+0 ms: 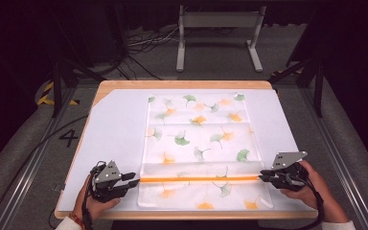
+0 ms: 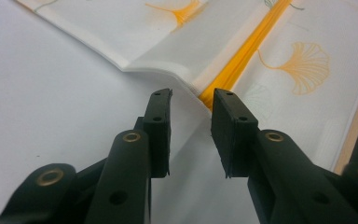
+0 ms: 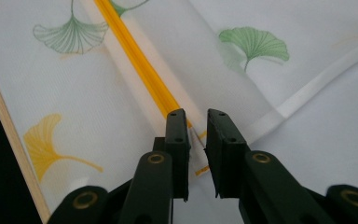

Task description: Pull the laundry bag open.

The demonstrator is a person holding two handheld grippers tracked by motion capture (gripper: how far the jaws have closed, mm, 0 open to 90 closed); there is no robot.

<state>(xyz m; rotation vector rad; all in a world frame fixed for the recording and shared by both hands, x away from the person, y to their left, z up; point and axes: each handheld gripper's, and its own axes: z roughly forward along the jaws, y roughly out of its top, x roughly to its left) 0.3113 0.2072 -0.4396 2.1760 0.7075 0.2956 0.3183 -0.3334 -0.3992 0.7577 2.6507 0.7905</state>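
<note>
High view: a white cloth [image 1: 199,139] printed with green and orange leaves lies flat on the white-topped table [image 1: 115,139], its near part folded so an orange strip [image 1: 199,179] runs across it. The left gripper [image 1: 135,179] sits at the strip's left end, the right gripper [image 1: 262,176] at its right end, each held by a hand.

Left gripper view: the jaws stand apart, empty, the gripper [image 2: 191,112] just short of the strip's end [image 2: 242,56] and the cloth's folded edge.

Right gripper view: the gripper [image 3: 196,128] has its jaws narrowly apart around the strip's end [image 3: 140,60] and cloth edge [image 3: 261,60]; whether they pinch it, I cannot tell.
</note>
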